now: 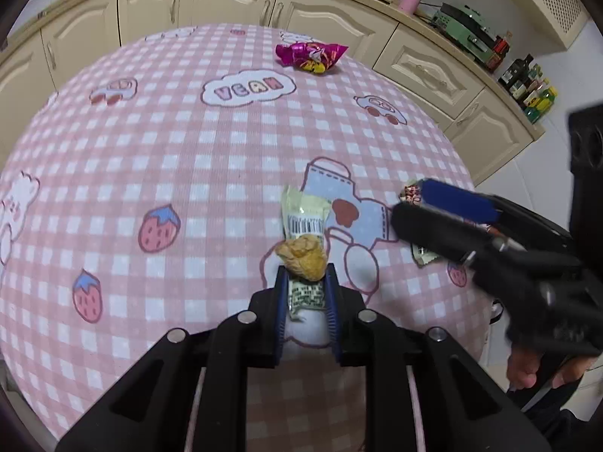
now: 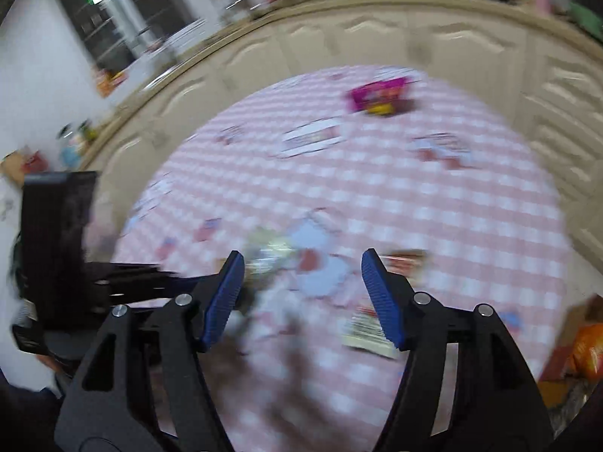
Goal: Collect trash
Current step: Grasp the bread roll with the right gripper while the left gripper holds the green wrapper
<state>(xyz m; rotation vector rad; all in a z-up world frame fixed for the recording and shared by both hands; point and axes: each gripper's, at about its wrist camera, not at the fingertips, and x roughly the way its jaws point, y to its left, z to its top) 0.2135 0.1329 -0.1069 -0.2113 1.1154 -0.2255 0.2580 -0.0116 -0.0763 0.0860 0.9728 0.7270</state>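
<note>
In the left wrist view my left gripper (image 1: 306,278) is shut on a pale green snack wrapper (image 1: 304,218) with a barcode and a brown pastry piece (image 1: 303,257) at its fingertips, just over the pink checked tablecloth (image 1: 169,173). My right gripper (image 1: 410,205) reaches in from the right over a small red-patterned wrapper (image 1: 411,194). In the blurred right wrist view the right gripper (image 2: 301,263) is open, with a flat wrapper (image 2: 367,333) on the cloth beside its right finger. A magenta wrapper (image 1: 311,54) lies at the table's far side; it also shows in the right wrist view (image 2: 378,96).
Cream kitchen cabinets (image 1: 226,3) curve behind the table. A pink cup (image 1: 410,0), a green appliance (image 1: 467,26) and bottles (image 1: 527,83) stand on the counter. An orange bag (image 2: 588,350) sits at the right edge beyond the table.
</note>
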